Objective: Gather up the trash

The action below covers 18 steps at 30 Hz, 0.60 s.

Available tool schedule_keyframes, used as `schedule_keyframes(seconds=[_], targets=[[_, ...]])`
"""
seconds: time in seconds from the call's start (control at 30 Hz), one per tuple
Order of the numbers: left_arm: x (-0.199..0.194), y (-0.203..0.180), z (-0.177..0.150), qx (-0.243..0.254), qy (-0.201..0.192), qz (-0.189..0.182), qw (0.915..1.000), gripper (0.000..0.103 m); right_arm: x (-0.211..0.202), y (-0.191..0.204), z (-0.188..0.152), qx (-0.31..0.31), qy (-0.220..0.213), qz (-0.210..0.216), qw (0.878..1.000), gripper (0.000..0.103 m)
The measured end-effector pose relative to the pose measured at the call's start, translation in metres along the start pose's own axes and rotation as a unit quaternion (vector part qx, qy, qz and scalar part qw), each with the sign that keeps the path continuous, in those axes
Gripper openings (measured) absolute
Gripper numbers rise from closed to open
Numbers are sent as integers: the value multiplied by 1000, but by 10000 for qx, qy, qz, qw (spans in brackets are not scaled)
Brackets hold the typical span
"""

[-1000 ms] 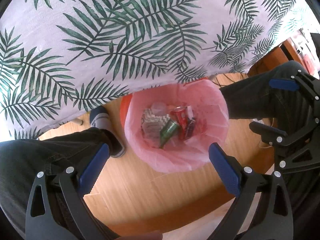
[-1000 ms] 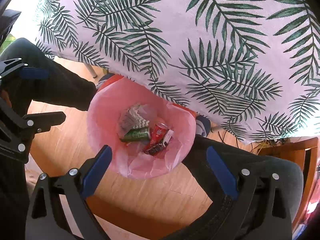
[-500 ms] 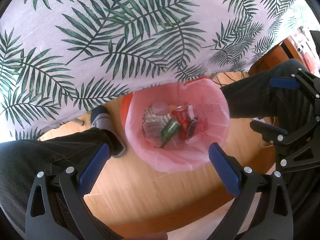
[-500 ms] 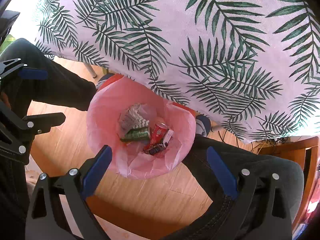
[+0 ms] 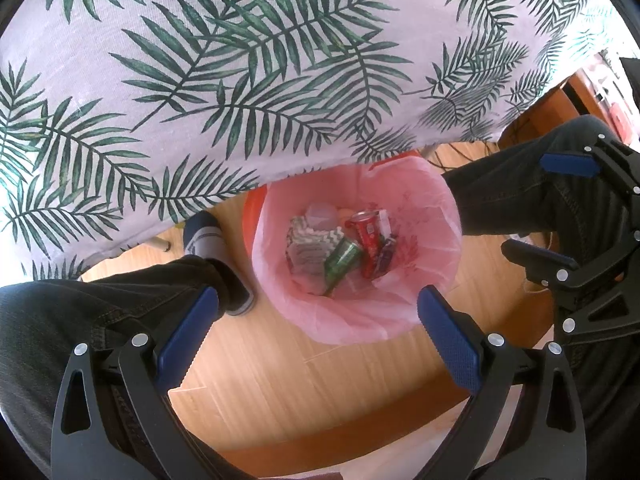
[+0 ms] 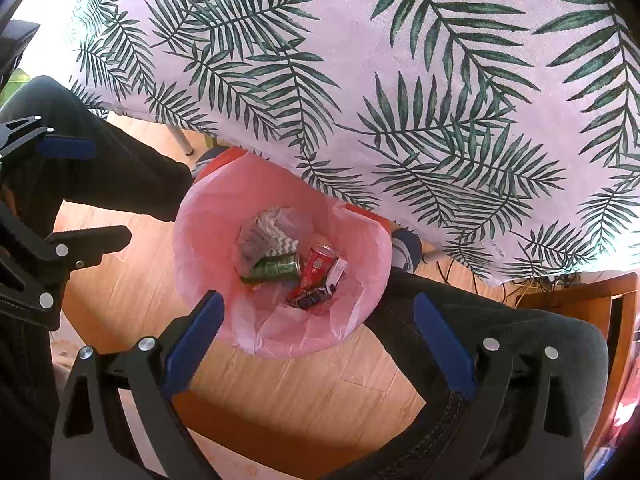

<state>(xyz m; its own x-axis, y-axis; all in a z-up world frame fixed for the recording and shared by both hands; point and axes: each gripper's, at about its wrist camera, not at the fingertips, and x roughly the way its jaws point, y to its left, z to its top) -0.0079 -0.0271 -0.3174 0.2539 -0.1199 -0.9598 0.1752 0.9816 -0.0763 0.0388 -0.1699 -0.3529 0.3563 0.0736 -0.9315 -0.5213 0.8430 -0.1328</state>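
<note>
while the palm-print cloth (image 5: 248,80) over the counter fills the top of both views, you sit with the pink-lined bin (image 5: 424,208) on the floor between your legs. your left claw (image 5: 316,344) and right claw (image 6: 318,340) both hang wide apart and empty above it. a green can (image 6: 276,270), red can (image 6: 318,264) and wrappers already lie inside, so this looks like the end of a drop; next, you'd likely lift back toward the counter for any remaining trash.
</note>
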Motion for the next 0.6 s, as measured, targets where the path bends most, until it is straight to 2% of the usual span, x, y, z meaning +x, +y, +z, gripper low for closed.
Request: schedule_keyframes(seconds=[0.6], targets=[[0,-4,1,124,-21,133,9998,97,0,0,1,-2,-1,2,10000,94]])
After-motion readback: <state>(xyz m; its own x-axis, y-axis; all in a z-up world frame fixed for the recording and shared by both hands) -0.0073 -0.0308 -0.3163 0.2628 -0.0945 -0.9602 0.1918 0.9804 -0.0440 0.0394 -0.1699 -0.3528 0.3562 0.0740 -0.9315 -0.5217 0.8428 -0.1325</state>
